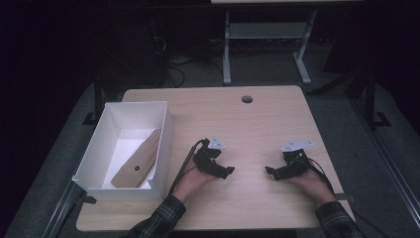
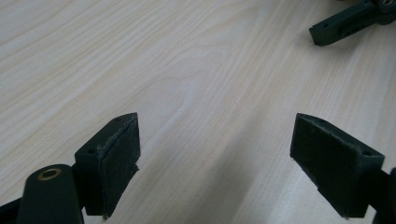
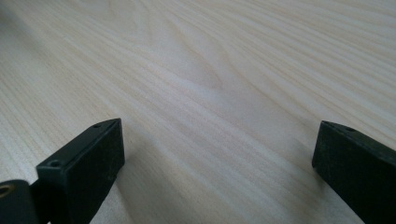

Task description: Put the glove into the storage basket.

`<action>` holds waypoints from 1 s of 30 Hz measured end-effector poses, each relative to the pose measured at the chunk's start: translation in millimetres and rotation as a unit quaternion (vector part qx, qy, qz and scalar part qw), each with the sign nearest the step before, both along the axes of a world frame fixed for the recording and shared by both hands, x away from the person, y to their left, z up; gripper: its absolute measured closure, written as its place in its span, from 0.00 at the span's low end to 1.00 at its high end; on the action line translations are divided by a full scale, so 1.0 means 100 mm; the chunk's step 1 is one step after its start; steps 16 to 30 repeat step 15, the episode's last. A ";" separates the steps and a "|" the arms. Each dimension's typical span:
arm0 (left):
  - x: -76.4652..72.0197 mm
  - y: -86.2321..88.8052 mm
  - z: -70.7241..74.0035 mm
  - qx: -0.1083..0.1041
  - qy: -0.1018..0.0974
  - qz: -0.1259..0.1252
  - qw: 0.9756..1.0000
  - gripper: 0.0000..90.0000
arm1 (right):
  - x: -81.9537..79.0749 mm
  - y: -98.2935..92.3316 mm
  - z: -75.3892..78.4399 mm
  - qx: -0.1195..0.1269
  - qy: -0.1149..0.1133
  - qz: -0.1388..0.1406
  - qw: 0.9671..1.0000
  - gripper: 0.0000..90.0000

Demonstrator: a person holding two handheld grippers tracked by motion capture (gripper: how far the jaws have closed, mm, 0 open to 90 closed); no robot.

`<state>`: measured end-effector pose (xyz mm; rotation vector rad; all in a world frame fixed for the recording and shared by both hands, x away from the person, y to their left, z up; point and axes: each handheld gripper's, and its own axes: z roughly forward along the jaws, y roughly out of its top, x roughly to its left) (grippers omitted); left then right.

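Resting low on the tabletop [image 1: 247, 124] at lower centre of the high view, the left gripper [image 1: 229, 171] and right gripper [image 1: 269, 171] face each other, fingers [image 2: 119, 149] spread wide, holding nothing. At left, a white box [image 1: 161, 148] contains a brown cardboard piece [image 1: 138, 161], well apart from both.

The hand-held gripper [image 3: 217, 158] holds its two black jaws wide apart over bare pale wooden table [image 3: 210, 70].

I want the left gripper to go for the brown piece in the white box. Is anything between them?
Yes: the white box's near side wall stands between the left gripper and the brown piece, so it must go over. The table between is bare.
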<state>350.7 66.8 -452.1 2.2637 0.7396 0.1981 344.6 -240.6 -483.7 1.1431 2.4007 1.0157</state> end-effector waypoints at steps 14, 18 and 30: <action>0.00 0.02 -0.15 0.009 0.006 -0.002 1.000 0.17 | 0.00 0.00 0.00 0.000 0.000 0.001 1.000 0.02; 0.00 0.02 -0.15 0.009 0.006 -0.002 1.000 0.17 | 0.00 0.00 0.00 0.000 0.000 0.001 1.000 0.02; 0.00 0.02 -0.15 0.009 0.006 -0.002 1.000 0.17 | 0.00 0.00 0.00 0.000 0.000 0.001 1.000 0.02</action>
